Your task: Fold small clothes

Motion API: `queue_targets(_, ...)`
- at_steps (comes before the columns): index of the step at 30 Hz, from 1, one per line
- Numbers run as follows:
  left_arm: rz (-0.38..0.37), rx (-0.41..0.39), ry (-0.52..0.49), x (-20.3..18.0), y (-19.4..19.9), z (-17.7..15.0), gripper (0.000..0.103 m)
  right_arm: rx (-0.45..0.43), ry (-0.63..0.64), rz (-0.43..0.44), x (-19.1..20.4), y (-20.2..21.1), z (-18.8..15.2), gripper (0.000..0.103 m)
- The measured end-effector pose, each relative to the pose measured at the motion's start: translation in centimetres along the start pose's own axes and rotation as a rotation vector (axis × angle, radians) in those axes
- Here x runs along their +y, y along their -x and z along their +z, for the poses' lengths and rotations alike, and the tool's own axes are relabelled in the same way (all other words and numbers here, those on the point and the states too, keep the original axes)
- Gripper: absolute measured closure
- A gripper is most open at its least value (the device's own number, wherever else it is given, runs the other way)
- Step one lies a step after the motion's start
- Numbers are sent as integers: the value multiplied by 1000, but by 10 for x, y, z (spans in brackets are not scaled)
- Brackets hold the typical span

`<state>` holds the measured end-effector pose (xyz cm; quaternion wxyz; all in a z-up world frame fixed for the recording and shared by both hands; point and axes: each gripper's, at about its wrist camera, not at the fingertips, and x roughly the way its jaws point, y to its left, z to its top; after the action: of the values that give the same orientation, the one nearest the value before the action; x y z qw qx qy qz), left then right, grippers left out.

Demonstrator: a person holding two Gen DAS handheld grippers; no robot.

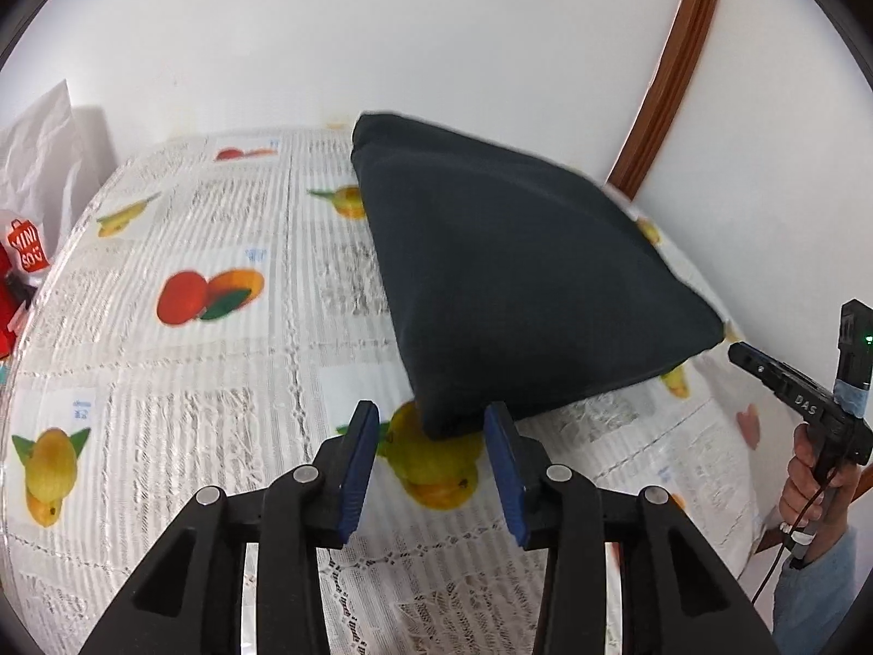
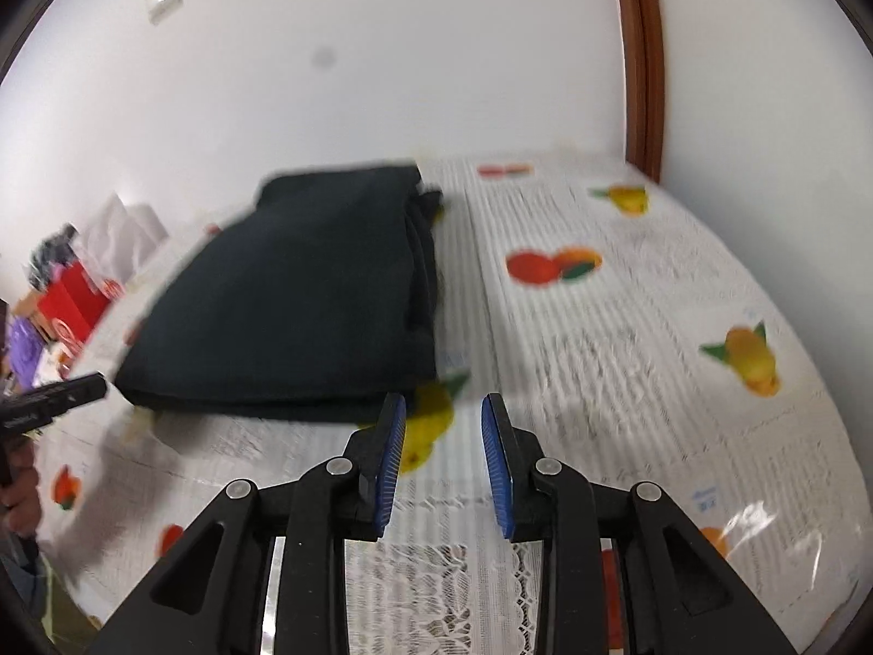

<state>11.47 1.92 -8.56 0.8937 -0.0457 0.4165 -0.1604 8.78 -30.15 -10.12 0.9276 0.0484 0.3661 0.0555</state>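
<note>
Taking the folded dark garment (image 1: 524, 284) as the landmark and reading from left to right in the left wrist view: well to its left, at the tabletop's (image 1: 163, 436) far left edge, sit a crumpled white bag (image 1: 43, 164) and a red Miniso bag (image 1: 22, 251). The tabletop wears a clear-covered cloth printed with newsprint and fruit. The garment lies flat on it as a thick, neat, navy-black square, its back corner close to the white wall (image 1: 382, 27). Just before its near corner hover the left tongs (image 1: 431, 458), blue pads spread wide with nothing between them, above a printed yellow pear. Right of the garment a brown door frame (image 1: 671, 65) rises, and lower down a hand (image 1: 818, 480) grips the other black tool.

In the right wrist view, blurred, red and purple clutter (image 2: 60, 305) lies left of the garment (image 2: 294, 295), whose layered folded edges face right. The right tongs (image 2: 443, 464) stand wide apart and empty, just off its near right corner, over bare cloth.
</note>
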Motion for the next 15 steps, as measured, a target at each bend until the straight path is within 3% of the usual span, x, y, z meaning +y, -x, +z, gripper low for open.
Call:
queue_targets(4, 12, -12, -5, -3, -6, 15, 63, -55, 7, 61, 10, 5, 20, 70)
queue_targets(9, 15, -5, -5, -8, -22, 25, 63, -8, -46, 90, 13, -33, 34, 70)
queue_targets(10, 17, -1, -6, -9, -25, 25, 63, 14, -60, 107, 12, -39, 33, 72)
queue_targets(11, 24, 8, -6, -9, -30, 26, 63, 54, -74, 126, 9, -48, 32, 89)
queue_targets(15, 18, 24, 3, -8, -37, 21, 63, 67, -118, 166, -4, -49, 24, 99)
